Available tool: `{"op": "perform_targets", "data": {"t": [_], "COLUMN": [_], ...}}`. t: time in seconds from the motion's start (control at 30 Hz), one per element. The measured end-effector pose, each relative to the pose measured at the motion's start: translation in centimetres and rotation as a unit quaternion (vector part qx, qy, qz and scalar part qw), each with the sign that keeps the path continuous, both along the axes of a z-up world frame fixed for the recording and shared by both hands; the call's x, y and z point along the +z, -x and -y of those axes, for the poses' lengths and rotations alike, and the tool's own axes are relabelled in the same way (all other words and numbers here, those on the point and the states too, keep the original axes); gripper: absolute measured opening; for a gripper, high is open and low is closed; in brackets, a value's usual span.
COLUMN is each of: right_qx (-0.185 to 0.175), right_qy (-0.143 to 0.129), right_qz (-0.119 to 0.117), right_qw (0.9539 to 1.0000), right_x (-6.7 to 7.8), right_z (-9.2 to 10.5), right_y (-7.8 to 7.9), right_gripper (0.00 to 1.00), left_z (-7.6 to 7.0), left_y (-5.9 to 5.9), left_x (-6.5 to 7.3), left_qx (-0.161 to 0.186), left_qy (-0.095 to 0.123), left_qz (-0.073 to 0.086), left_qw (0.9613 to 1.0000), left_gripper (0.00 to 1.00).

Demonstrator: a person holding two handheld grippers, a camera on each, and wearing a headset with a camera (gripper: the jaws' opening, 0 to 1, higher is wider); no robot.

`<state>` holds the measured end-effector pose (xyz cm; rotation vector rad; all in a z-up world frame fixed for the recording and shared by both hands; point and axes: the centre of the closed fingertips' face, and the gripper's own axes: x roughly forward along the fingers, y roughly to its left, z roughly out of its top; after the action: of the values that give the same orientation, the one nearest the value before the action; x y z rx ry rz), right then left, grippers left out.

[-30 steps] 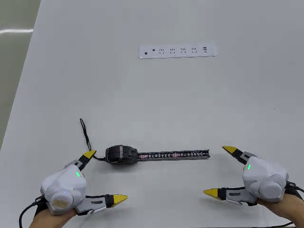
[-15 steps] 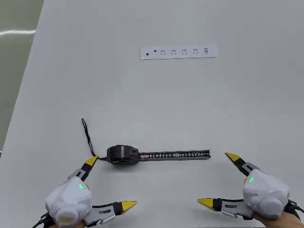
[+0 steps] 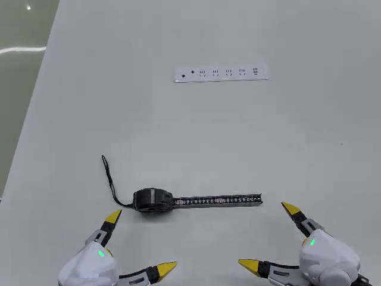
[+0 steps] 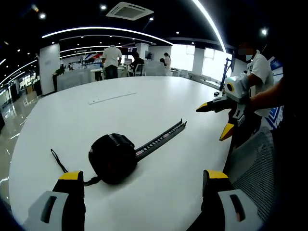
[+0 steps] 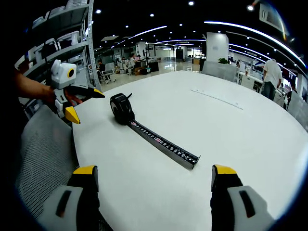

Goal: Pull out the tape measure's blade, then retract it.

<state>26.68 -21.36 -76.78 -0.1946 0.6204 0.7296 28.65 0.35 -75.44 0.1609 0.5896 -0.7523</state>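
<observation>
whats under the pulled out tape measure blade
Just the white table; the blade lies flat on it. The strip beneath is covered, as is the rest inside the black case.

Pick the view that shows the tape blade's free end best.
Right gripper view: the blade lies close, free end nearest, markings visible. Head view shows it whole but small; left gripper view shows it receding beyond the case.

Black tape measure, blade extended flat
</observation>
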Motion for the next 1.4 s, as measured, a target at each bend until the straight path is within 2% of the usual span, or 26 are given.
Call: {"op": "perform_targets", "data": {"t": [0.3,0.5,0.57,0.83,1.4], "right_qx": [-0.025,-0.036,-0.039,-0.047,-0.056], "right_qy": [-0.005,-0.008,-0.011,-0.019,-0.02], "right_qz": [-0.007,-0.006,-0.006,-0.006,-0.004], "right_qw": [0.9997,0.9993,0.9992,0.9987,0.9982], "right_x": [0.2,0.6,0.7,1.0,1.2], "right_z": [-0.4,-0.5,-0.5,-0.9,-0.1], "right_y": [0.9,1.2,1.3,1.3,1.3], "right_gripper": [1.0,1.0,1.0,1.0,0.99], "left_z": [0.6,0.5,0.6,0.7,0.5], "left_y": [0.9,0.7,0.7,1.1,0.7], "left_x": [0.1,0.7,0.8,0.5,0.9], "left_qx": [0.034,0.071,0.074,0.086,0.107], "left_qy": [0.007,0.02,0.02,0.021,0.018], "left_qz": [-0.002,0.004,0.008,-0.002,0.008], "left_qw": [0.9994,0.9973,0.997,0.9961,0.994], "left_gripper": [1.0,1.0,1.0,0.99,0.98]}}
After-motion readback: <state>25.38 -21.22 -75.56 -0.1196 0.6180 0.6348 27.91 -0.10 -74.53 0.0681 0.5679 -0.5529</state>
